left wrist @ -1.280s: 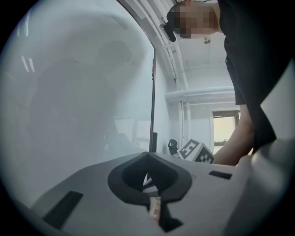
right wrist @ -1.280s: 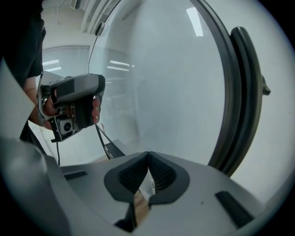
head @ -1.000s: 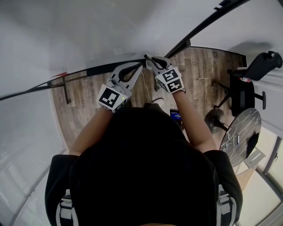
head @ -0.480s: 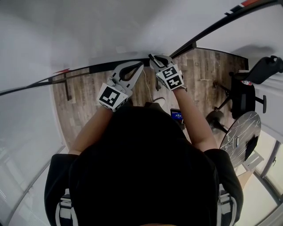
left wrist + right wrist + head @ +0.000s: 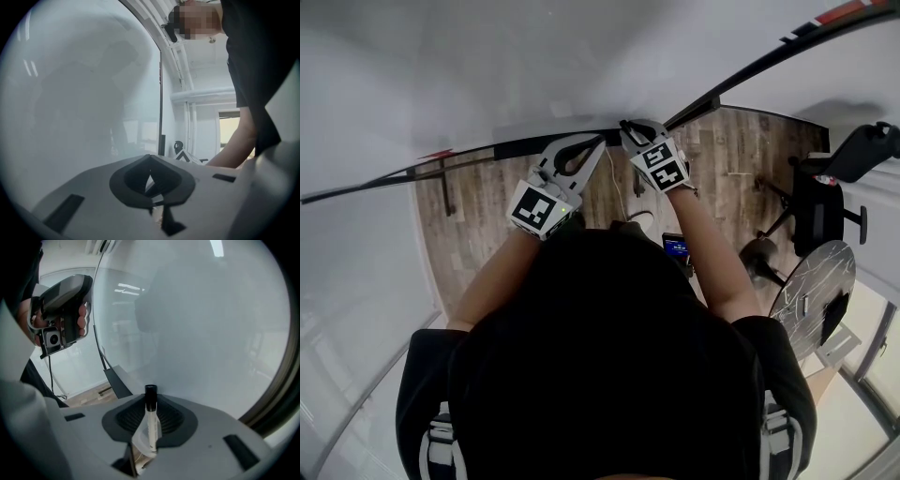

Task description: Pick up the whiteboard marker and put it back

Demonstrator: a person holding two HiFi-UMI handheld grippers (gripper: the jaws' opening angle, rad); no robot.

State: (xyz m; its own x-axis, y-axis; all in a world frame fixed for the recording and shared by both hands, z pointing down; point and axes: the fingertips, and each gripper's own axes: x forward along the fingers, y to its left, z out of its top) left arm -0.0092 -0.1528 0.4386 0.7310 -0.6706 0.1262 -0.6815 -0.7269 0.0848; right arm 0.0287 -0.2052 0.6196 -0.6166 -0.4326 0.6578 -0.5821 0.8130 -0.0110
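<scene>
The whiteboard marker point(image 5: 151, 423) is seen in the right gripper view between the jaws of the right gripper point(image 5: 626, 125), with its white barrel low and its black cap at the far end, close to the whiteboard point(image 5: 201, 329). Those jaws have just been opening, then drew in very slightly, and are now set partly apart. The marker lies between them, against one pad at most, and no squeeze from both sides can be made out.

In the head view the right gripper is placed at the dark ledge point(image 5: 534, 144) along the board's lower edge. Whether the marker already rests on that ledge cannot be told. The put-back is judged to be at its last stage: the marker has been carried to its place and let go, or very nearly. What is left is judged to be drawing the jaws away without tipping the marker.

The left gripper point(image 5: 600, 141) is held just beside the right one, its jaws brought together on nothing.
</scene>
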